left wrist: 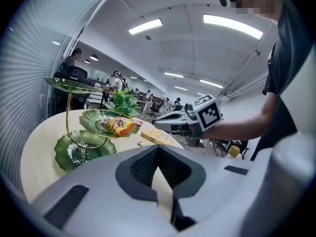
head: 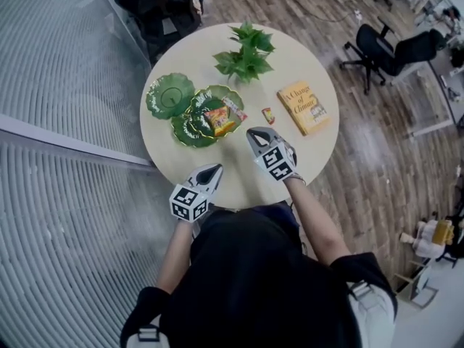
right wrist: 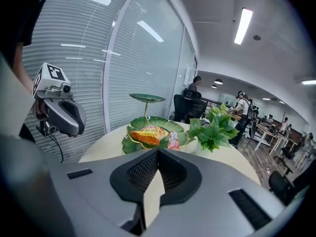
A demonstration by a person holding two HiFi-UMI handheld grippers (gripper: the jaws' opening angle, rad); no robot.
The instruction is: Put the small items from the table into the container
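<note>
While both forearms reach out over the near edge of the round table [head: 172, 158], the right gripper [head: 257, 135] sits further in than the left gripper [head: 211, 171], each with jaws pressed together on nothing. A small red packet [head: 268, 114] lies just beyond the right gripper's tips, between the green leaf-shaped dish [head: 186, 132] holding snack packets [head: 221, 119] and the book [head: 304, 107].

The green leaf-shaped tiered dish [head: 170, 95] stands left on the round beige counter [head: 196, 56], with colourful snack packets [head: 221, 119] in one tier. A small red packet [head: 268, 114] lies between it and the yellow book [head: 304, 107] at right. The leafy potted plant [head: 245, 53] stands behind.
</note>
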